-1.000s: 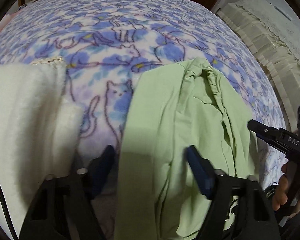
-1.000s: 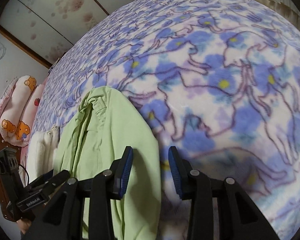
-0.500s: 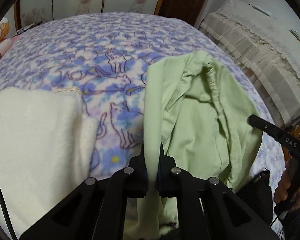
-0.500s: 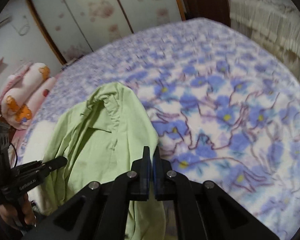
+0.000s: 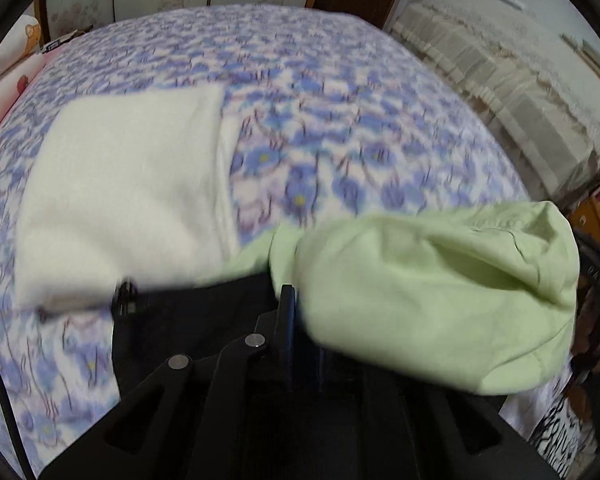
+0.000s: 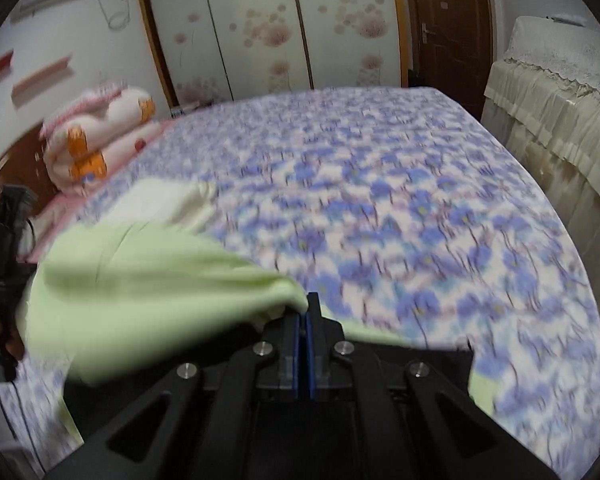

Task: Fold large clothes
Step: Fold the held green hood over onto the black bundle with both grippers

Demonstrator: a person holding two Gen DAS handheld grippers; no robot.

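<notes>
Over the bed, the light green garment (image 5: 428, 296) is bunched up and hanging between the two grippers, lifted clear of the blanket and pretty blurred. Left gripper (image 5: 290, 300) has its jaws pinched tight on one edge of the green fabric, which billows off to the right in that view. Right gripper (image 6: 305, 312) is also clamped down on the garment, blue pads basically together with the cloth squeezed in at the tips and trailing left.

Just behind it on the bed is a folded white fluffy piece (image 5: 124, 204), lying flat on the blue and purple flower-print blanket (image 6: 400, 208). Further back there's a rolled pink quilt with orange bear prints (image 6: 96, 140) near the headboard side, wardrobe doors with pink dandelion decals (image 6: 268, 32), a dark wooden door (image 6: 448, 24), and a cream lace-covered piece of furniture (image 6: 556, 92) at the right.

Only writing I can spot is some small white lettering on the other gripper's black body at the right edge of the left view, too blurry to read properly.
</notes>
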